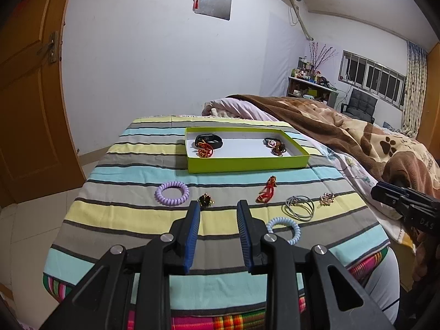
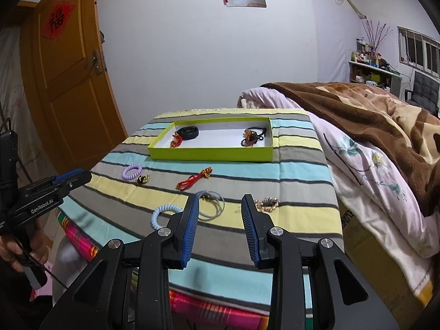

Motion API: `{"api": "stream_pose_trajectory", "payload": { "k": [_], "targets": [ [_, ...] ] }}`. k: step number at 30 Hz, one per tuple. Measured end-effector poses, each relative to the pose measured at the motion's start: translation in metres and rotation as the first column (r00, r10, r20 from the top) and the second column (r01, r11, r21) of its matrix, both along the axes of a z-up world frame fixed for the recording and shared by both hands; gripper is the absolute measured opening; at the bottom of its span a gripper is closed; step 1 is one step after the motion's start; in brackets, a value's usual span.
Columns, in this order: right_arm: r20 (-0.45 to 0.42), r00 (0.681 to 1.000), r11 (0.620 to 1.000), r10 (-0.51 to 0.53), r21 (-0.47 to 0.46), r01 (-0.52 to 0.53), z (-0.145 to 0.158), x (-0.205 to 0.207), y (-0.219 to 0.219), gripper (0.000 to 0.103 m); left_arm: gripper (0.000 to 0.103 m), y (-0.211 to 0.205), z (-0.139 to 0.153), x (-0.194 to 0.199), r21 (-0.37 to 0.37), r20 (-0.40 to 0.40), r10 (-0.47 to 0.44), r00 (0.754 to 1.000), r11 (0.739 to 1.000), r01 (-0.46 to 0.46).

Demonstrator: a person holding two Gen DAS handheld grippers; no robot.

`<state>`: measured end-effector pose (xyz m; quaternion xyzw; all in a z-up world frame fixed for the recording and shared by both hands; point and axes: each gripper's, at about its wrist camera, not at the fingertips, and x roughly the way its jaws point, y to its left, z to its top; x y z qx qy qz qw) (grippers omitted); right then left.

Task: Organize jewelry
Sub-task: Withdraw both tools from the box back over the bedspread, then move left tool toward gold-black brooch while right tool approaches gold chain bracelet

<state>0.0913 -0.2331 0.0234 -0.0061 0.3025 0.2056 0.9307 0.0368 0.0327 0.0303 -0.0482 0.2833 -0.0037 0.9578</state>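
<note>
A green tray (image 1: 247, 162) (image 2: 211, 154) at the back of the striped table holds a black band (image 1: 209, 140), a red ornament (image 1: 205, 152) and a dark beaded hair tie (image 1: 277, 146). On the cloth lie a purple coil tie (image 1: 172, 193) (image 2: 132, 171), a dark gold clip (image 1: 205, 200) (image 2: 142, 179), a red knot cord (image 1: 267, 191) (image 2: 194, 181), grey elastic bands (image 1: 299, 206) (image 2: 211, 206), a gold brooch (image 1: 326, 199) (image 2: 267, 204) and a blue coil tie (image 1: 284, 229) (image 2: 165, 214). My left gripper (image 1: 218, 203) is open, just short of the gold clip. My right gripper (image 2: 221, 198) is open, between the grey bands and the brooch.
A bed with a brown blanket (image 1: 343, 126) (image 2: 371, 110) adjoins the table's right side. A wooden door (image 1: 30, 96) (image 2: 68, 82) stands at left. The table's front edge drops off below both grippers. The right gripper's body shows in the left wrist view (image 1: 407, 206).
</note>
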Motion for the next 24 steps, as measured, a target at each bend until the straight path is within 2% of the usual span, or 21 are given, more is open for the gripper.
{"api": "stream_pose_trajectory", "payload": {
  "k": [13,24],
  "targets": [
    [-0.01,1.0,1.0,0.001,-0.001,-0.001,-0.006,0.002,-0.001,0.033,0.03,-0.001,-0.006,0.002,-0.016,-0.012,-0.014,1.0,1.0,0.013],
    [-0.072,0.997,1.0,0.01,-0.018,-0.011,-0.028,0.027,0.01,0.033,0.03,0.001,-0.025,0.03,-0.002,-0.062,-0.008,0.998,1.0,0.008]
  ]
}}
